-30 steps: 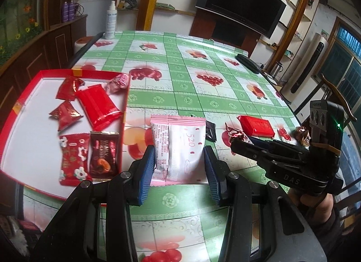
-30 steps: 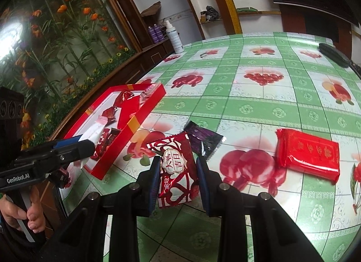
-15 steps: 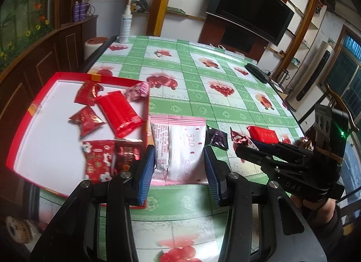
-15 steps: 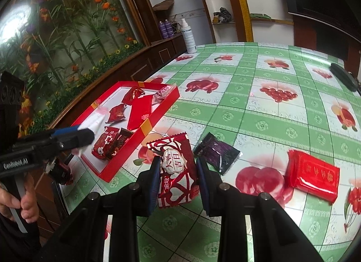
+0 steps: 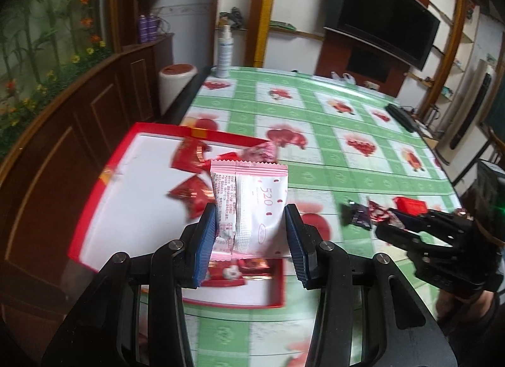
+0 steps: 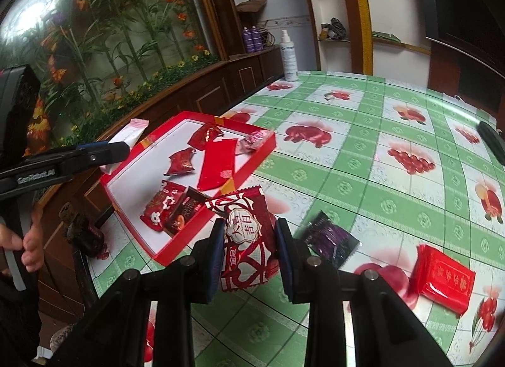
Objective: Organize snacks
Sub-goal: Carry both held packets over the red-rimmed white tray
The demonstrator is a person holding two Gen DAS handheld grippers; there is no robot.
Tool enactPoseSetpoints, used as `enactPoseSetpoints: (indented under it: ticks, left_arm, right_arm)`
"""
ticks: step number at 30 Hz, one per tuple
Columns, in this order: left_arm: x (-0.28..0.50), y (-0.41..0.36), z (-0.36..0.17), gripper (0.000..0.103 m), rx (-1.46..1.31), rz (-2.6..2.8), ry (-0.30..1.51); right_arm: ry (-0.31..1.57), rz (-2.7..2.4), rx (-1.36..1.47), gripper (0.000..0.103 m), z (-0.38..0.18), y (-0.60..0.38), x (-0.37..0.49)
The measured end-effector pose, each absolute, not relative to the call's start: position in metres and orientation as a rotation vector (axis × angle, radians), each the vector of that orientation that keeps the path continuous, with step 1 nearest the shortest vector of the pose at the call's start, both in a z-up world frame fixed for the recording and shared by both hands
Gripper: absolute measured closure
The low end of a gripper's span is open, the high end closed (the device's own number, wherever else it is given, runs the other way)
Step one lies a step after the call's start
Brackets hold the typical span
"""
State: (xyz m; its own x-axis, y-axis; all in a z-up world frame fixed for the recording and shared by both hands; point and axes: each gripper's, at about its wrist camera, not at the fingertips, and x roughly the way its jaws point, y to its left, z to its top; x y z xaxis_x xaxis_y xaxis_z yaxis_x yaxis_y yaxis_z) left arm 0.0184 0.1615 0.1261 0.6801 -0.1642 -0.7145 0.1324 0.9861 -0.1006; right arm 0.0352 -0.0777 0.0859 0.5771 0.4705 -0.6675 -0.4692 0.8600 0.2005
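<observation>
My left gripper (image 5: 251,237) is shut on a white and pink snack packet (image 5: 251,206) marked 520, held in the air over the red tray (image 5: 104,190). In the right wrist view the same packet (image 6: 131,133) sticks out of the left gripper above the tray's left rim. My right gripper (image 6: 249,247) is shut on a dark red packet with a white emblem (image 6: 247,237), lifted beside the tray's near right corner. Several red wrapped snacks (image 6: 181,161) lie in the tray (image 6: 252,161). On the cloth lie a purple packet (image 6: 331,237) and a red packet (image 6: 442,275).
The table carries a green checked cloth with fruit prints (image 6: 363,152). A white spray bottle (image 6: 288,57) stands at its far edge and a black remote (image 6: 490,142) lies at the right. A wooden cabinet (image 5: 63,152) runs along the left. A hand (image 6: 30,240) grips the left gripper's handle.
Both grippers have risen with their packets. The left one has carried the white packet left, from over the cloth to over the tray. The right one has drawn nearer the tray's corner.
</observation>
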Motion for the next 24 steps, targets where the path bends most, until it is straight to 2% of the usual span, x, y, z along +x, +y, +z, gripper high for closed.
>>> enactPoseSetpoints:
  ticks: [16, 24]
  left_arm:
    - [0.021, 0.199, 0.127, 0.061, 0.018, -0.01, 0.8]
    - [0.054, 0.221, 0.13, 0.061, 0.03, -0.004, 0.878]
  right_arm:
    - [0.793, 0.627, -0.044, 0.069, 0.091, -0.027, 0.062]
    - [0.792, 0.675, -0.123, 0.069, 0.102, 0.029, 0.111]
